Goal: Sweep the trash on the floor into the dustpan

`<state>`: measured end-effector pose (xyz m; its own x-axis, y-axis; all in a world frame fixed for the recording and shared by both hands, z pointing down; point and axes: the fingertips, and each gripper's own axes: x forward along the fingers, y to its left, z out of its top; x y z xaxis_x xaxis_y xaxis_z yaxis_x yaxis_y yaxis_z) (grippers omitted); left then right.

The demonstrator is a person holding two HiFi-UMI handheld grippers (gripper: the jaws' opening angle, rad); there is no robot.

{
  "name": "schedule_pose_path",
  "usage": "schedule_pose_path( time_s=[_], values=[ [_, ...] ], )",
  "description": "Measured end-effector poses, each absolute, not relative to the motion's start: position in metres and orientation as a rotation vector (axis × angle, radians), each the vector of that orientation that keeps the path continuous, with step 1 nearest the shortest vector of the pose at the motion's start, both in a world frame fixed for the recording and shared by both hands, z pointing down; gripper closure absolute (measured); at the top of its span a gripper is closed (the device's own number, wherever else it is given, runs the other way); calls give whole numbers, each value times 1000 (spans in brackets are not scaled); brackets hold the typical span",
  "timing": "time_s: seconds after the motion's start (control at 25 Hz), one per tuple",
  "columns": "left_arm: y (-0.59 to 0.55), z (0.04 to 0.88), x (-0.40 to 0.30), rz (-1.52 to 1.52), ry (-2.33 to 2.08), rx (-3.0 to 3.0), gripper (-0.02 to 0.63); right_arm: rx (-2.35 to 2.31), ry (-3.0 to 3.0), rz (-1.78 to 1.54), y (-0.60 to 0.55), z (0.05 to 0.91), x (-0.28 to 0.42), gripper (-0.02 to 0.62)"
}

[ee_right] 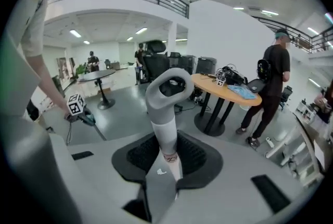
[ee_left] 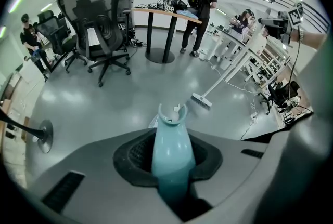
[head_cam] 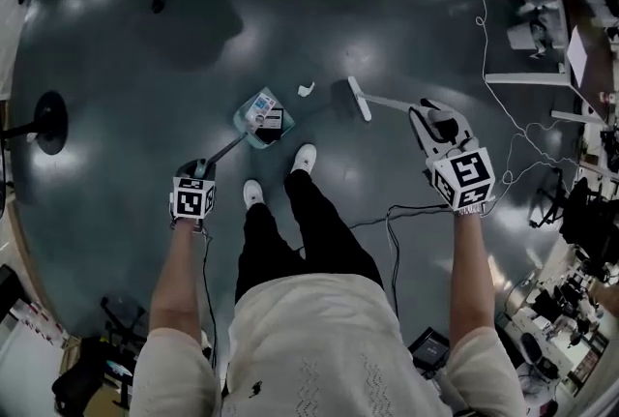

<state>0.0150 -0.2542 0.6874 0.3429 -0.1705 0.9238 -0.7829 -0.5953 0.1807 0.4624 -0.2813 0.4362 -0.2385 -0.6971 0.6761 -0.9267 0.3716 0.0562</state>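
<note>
A teal dustpan (head_cam: 263, 116) stands on the grey floor ahead of my feet, with paper trash inside it. My left gripper (head_cam: 198, 171) is shut on the dustpan's teal handle (ee_left: 171, 153), which runs up between the jaws. A small white scrap (head_cam: 306, 89) lies on the floor between the pan and the broom head (head_cam: 359, 99). My right gripper (head_cam: 432, 122) is shut on the white broom handle (ee_right: 165, 114), whose looped end rises past the jaws. The broom head (ee_left: 201, 101) also shows in the left gripper view, resting on the floor.
My white shoes (head_cam: 304, 158) stand just behind the dustpan. Cables (head_cam: 503, 105) trail across the floor at right, near white desk legs (head_cam: 527, 76). Black office chairs (ee_left: 96, 25) and a round table (ee_left: 166, 15) stand farther off, with people beside them. A round stand base (head_cam: 46, 121) sits at left.
</note>
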Motion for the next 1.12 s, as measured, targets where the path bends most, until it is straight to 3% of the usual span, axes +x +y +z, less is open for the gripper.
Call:
schedule_pose_path(
  time_s=[0.32, 0.64, 1.12],
  values=[
    [-266, 686, 40, 1287, -824, 2014, 514, 1240, -2093, 534, -253, 493, 389, 477],
    [-262, 682, 57, 1272, -817, 2024, 514, 1150, -2291, 675, -248, 472, 295, 463],
    [-256, 690, 58, 1242, -827, 2042, 514, 1212, -2318, 866, -253, 461, 279, 460]
  ],
)
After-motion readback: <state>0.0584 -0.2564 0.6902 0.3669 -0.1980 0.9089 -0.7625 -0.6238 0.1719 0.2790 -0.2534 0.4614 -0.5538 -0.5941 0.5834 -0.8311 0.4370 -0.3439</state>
